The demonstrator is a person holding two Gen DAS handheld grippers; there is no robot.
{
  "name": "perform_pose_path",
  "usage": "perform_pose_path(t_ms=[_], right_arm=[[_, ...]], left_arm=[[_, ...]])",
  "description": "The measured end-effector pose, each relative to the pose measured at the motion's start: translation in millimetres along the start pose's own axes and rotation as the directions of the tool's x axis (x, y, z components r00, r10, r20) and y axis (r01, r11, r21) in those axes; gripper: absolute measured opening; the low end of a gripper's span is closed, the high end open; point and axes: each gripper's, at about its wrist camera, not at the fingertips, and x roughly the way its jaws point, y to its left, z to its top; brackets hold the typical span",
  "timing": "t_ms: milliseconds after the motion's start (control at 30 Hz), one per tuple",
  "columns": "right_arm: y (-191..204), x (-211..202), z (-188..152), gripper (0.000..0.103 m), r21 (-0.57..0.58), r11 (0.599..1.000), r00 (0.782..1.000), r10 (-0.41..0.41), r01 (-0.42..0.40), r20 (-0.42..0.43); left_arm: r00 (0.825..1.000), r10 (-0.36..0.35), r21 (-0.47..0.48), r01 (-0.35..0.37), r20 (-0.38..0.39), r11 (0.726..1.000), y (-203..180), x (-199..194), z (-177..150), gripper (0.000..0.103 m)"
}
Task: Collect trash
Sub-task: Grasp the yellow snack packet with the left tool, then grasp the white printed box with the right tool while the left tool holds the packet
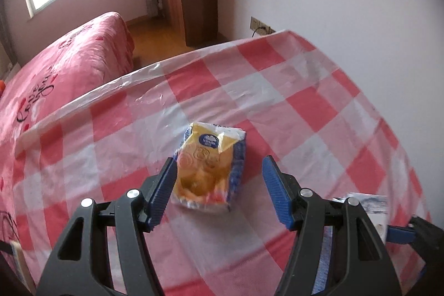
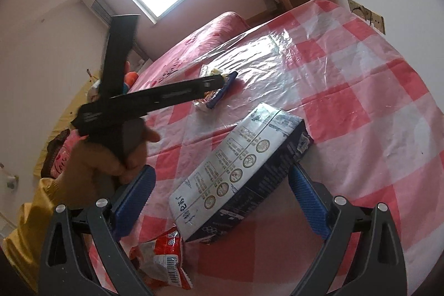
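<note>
- The left gripper (image 1: 219, 185) is spread wide and grips nothing; the yellow snack packet (image 1: 209, 167) lies on the checked tablecloth (image 1: 319, 107) directly ahead, its near half already between the blue fingers (image 1: 163, 190).
- The packet's long axis runs away from the gripper, tilted slightly right, so the jaws straddle its narrow width. The left finger sits just beside the packet's edge; the right finger stands apart from it.
- In my judgement, closing from here would pinch the packet across its short side, though whether the fingers have reached table height I cannot tell.
- The packet is crinkled plastic, yellow with a blue round logo and blue side trim, puffed and dented, probably light and slippery.
- The right gripper (image 2: 219, 201) is likewise open and empty, straddling a blue-and-white printed carton (image 2: 238, 176) that lies flat, long axis slanting away to the right.
- A red crumpled wrapper (image 2: 163, 254) lies near the carton's close end, beside the right gripper's left finger.
- The left tool is nearer the yellow packet; the right is well apart from it.
</note>
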Motion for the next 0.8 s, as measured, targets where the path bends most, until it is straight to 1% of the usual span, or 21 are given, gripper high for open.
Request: perform_pose_path(t_ms=[100,233,267,367,433,467,500,533,567,600,667,800], right_arm=[[1.3,2.9,0.7,0.095,-0.008,1.0,1.0,0.003,-0.003,-0.007],[3.8,7.6,0.0,0.095,-0.02,1.0,1.0,0.019,-0.019,-0.022],[4.5,8.6,0.0,0.095,-0.026,1.0,1.0,0.015,-0.016,-0.023],[4.3,10.3,0.3,0.095,-0.028,0.999,0.999,0.022,-0.023,-0.026],[4.6,11.4,0.6,0.094,-0.032,0.999,1.0,0.015,-0.016,-0.026],[3.7,12.7,0.9,0.09,-0.032,0.999,1.0,0.007,-0.008,-0.027],[1.7,13.2,1.0,0.088,-0.028,1.0,0.999,0.007,-0.008,-0.031],[0.4,14.3,1.2,0.087,-0.023,1.0,0.999,0.01,-0.011,-0.036],[-1.5,15.1,1.4,0.084,-0.016,1.0,0.999,0.01,-0.01,-0.04],[-2.8,15.6,1.7,0.082,-0.015,1.0,0.999,0.001,-0.002,-0.042],[-5.0,16.9,2.4,0.082,-0.019,0.999,0.999,-0.027,0.026,-0.045],[-6.4,17.6,3.6,0.081,-0.031,0.999,0.998,-0.038,0.036,-0.049]], left_arm=[[1.0,0.015,0.017,-0.015,-0.016,1.0,1.1,9.3,2.3,0.065],[1.0,0.019,0.014,-0.019,-0.017,1.0,5.3,18.1,4.6,0.064],[1.0,0.015,0.004,-0.015,-0.023,1.0,7.3,21.1,4.8,0.058],[1.0,0.006,-0.023,-0.007,-0.01,1.0,9.8,21.8,4.8,0.053],[1.0,0.004,-0.051,-0.004,0.002,0.999,11.7,20.0,3.0,0.047],[1.0,0.003,-0.064,-0.002,0.007,0.998,12.4,17.8,1.3,0.045],[1.0,0.0,-0.077,0.0,0.012,0.997,12.6,14.9,-0.3,0.041],[1.0,-0.005,-0.09,0.007,0.017,0.996,12.8,10.5,-2.7,0.039],[1.0,-0.009,-0.096,0.011,0.019,0.995,12.1,8.6,-4.4,0.036],[1.0,-0.012,-0.105,0.014,0.018,0.994,11.4,6.1,-7.9,0.035],[1.0,-0.01,-0.115,0.012,0.017,0.993,8.6,0.4,-16.9,0.035],[1.0,-0.021,-0.126,0.023,0.018,0.992,0.3,-16.0,-40.0,0.034]])
